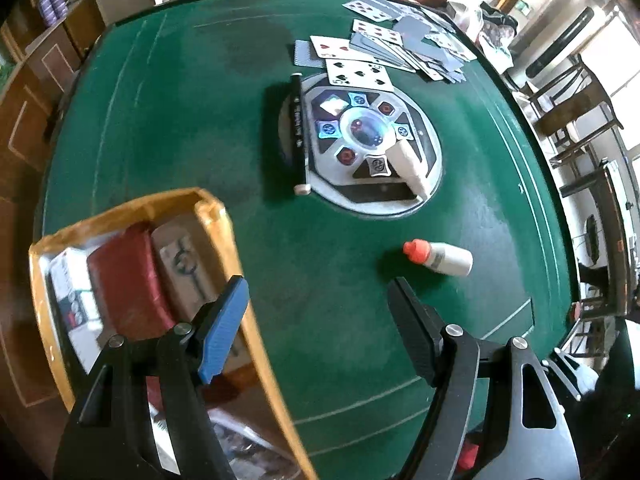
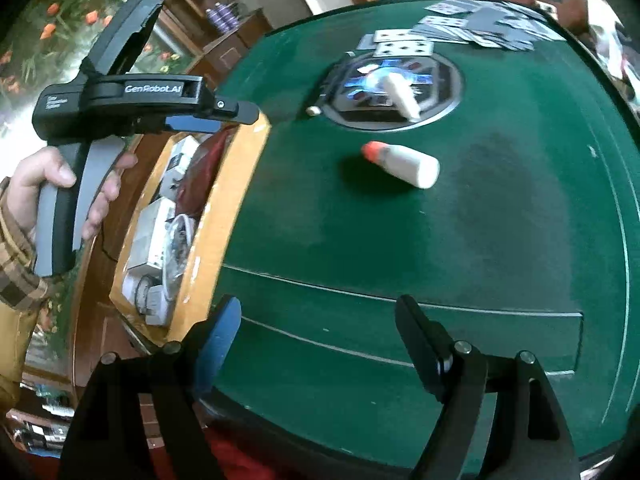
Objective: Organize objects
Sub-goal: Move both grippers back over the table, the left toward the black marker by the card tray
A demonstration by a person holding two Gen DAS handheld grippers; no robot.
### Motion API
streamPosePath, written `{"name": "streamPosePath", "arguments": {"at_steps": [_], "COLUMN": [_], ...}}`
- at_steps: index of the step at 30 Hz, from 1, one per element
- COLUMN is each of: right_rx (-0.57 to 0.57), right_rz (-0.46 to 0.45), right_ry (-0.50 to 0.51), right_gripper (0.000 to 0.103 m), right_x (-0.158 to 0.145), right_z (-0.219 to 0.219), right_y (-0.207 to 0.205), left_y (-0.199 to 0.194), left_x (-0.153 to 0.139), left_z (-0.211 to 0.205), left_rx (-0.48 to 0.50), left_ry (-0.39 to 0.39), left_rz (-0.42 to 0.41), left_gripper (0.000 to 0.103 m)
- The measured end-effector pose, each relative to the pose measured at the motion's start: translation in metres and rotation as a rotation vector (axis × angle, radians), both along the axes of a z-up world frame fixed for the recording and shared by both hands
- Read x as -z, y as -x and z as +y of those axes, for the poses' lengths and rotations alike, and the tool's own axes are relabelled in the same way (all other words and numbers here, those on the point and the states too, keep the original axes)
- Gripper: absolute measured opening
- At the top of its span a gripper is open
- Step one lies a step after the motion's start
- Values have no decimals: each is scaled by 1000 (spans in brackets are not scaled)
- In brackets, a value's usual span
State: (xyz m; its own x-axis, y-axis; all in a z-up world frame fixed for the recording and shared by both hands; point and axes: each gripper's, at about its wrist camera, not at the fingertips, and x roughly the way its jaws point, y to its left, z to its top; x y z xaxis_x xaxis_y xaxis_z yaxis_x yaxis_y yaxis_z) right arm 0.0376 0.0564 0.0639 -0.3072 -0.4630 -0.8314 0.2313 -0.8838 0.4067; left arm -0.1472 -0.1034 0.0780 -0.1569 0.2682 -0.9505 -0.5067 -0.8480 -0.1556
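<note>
Green felt desk (image 1: 200, 128) fills both views, cluttered room with wood cabinets and chairs behind. Yellow-rimmed wooden box (image 1: 224, 216) sits at the desk's left edge, already packed: red pouch, white cartons, a cable coil. Round grey control panel (image 1: 430, 148) is set into the desk centre, with a black marker pen (image 1: 297, 120) lying along its left side and a white tapered piece (image 1: 408, 168) resting on it. Playing cards (image 1: 384, 44) are scattered at the far side, some face up. White bottle with an orange cap (image 1: 438, 258) lies on its side on bare felt between panel and near edge; long axis runs roughly left-right, cap end toward the box. Left tool (image 1: 320, 320) hangs over the gap between box and bottle, jaws spread wide, nothing between them; seen from the right wrist it (image 2: 236, 114) is held side-on above the box rim by a hand (image 2: 60, 184) in a plaid sleeve. Right tool (image 2: 320, 336) is also wide apart and empty, low over the near felt. Bottle (image 2: 404, 162) lies ahead of both tools, slightly right of the left one and close past its right finger (image 1: 416, 328); left looks nearer. Likely next: grab the bottle across its short width, jaws straddling the body, then carry it left to the box. Round body may roll if nudged.
</note>
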Motion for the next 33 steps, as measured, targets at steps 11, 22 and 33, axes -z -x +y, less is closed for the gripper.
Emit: {"name": "streamPosePath", "arguments": {"at_steps": [11, 22, 33], "right_rx": [63, 6, -45], "right_rz": [-11, 62, 96], "right_ry": [1, -63, -87], "right_gripper": [80, 80, 80], "right_x": [5, -3, 2], "right_z": [34, 35, 30], "right_y": [1, 29, 77], "left_y": [-1, 11, 70], "left_x": [13, 17, 41], "left_z": [35, 46, 43], "left_rx": [35, 31, -100], "left_ry": [87, 124, 77], "left_rz": [71, 99, 2], "left_gripper": [73, 73, 71]}}
